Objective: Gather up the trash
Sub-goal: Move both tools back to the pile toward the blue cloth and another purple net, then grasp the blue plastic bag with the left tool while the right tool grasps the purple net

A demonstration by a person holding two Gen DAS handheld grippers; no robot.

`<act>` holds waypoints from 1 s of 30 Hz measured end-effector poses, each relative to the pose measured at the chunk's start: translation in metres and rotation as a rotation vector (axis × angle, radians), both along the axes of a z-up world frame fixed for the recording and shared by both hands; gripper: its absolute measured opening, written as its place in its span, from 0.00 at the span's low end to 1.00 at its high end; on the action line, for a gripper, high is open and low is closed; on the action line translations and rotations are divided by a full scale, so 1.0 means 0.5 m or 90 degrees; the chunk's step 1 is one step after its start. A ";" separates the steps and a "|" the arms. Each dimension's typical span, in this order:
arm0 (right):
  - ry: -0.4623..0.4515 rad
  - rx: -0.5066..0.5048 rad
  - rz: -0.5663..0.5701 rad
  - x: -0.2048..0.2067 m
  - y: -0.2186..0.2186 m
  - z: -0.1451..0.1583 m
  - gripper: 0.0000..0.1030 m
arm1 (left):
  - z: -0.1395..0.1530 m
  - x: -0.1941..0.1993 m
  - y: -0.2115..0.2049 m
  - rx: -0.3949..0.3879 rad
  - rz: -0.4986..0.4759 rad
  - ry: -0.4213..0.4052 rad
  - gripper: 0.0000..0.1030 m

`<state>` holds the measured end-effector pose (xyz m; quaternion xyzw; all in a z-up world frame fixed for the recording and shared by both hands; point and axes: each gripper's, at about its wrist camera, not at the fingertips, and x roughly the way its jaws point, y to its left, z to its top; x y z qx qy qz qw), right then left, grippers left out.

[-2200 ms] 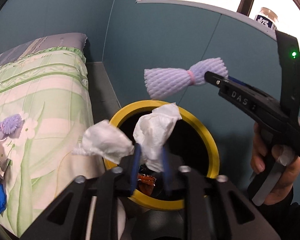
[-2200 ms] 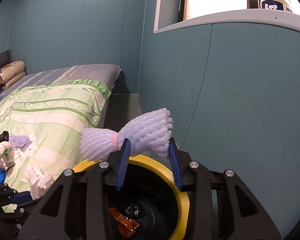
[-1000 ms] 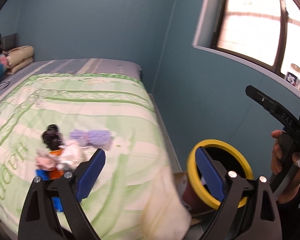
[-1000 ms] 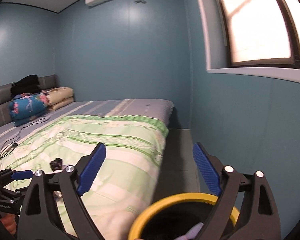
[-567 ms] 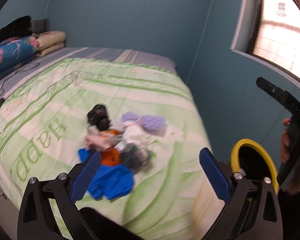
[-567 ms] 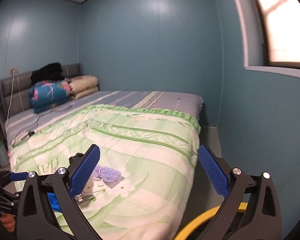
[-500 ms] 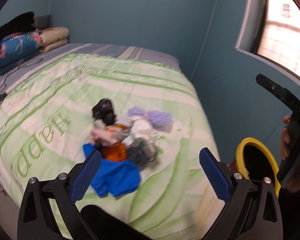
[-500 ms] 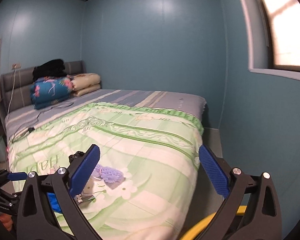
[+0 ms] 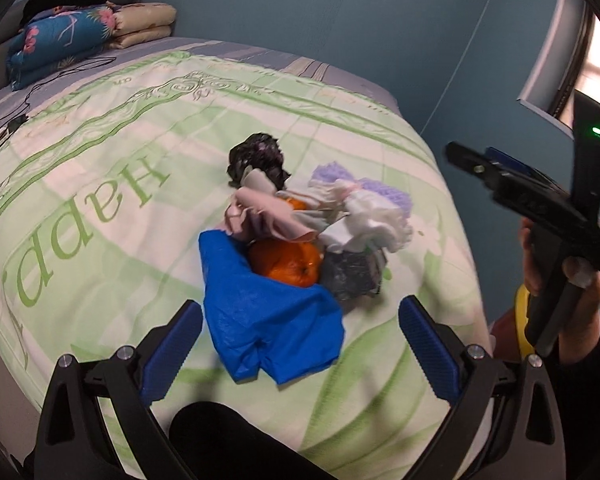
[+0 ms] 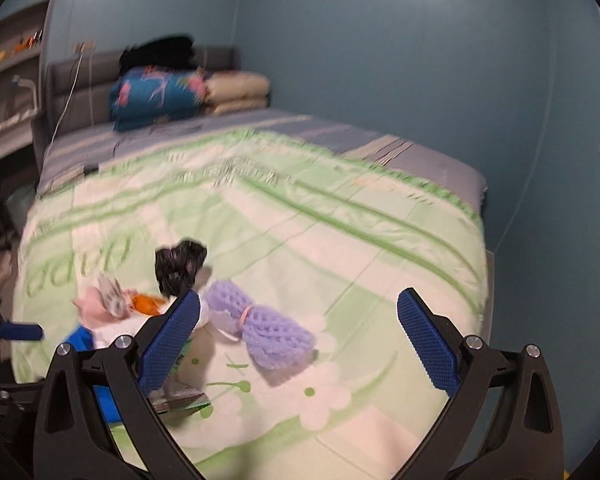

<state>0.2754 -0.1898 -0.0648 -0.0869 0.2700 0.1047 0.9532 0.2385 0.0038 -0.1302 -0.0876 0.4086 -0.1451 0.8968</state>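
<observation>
1. Left gripper (image 9: pixel 300 344): blue-padded fingers (image 9: pixel 172 350) spread wide, nothing between them. It hangs above the near edge of the trash pile, pointing down at it.
2. Right gripper (image 10: pixel 298 340): fingers (image 10: pixel 426 342) likewise wide apart and empty. Seen from the left wrist camera it sits at the right of frame, held in a person's hand (image 9: pixel 572 296) with a dark sleeve.
3. Trash pile lies on the bed (image 9: pixel 100 184), on a green-and-white quilt printed "Happy", well towards the foot end.
4. Pile contents, left wrist view: blue plastic bag (image 9: pixel 268 316) nearest the camera; orange fruit (image 9: pixel 286 262) touching its far edge; pinkish crumpled paper (image 9: pixel 260 216) on top of the orange; black crumpled bag (image 9: pixel 256 160) at the far side; white tissue (image 9: pixel 370 220) to the right; purple foam fruit net (image 9: pixel 384 192) behind the tissue; grey crumpled wrapper (image 9: pixel 352 276) beside the orange.
5. Right wrist view (motion-blurred): purple net (image 10: pixel 260 328) lies just ahead of the left finger; a pink band pinches its middle.
6. Yellow bin rim (image 9: pixel 522 320): only a sliver visible past the bed edge, behind the hand.
7. Folded bedding (image 9: pixel 80 36) is stacked at the head of the bed.
</observation>
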 end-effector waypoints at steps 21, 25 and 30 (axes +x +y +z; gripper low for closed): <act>0.146 -0.218 0.114 0.145 0.108 -0.141 0.78 | -0.076 0.050 0.008 -0.025 0.053 0.059 0.91; 0.169 -0.240 0.117 0.171 0.122 -0.158 0.75 | -0.086 0.051 0.004 -0.016 0.047 0.065 0.85; 0.196 -0.248 0.117 0.199 0.133 -0.178 0.62 | -0.090 0.051 0.012 -0.022 0.048 0.072 0.73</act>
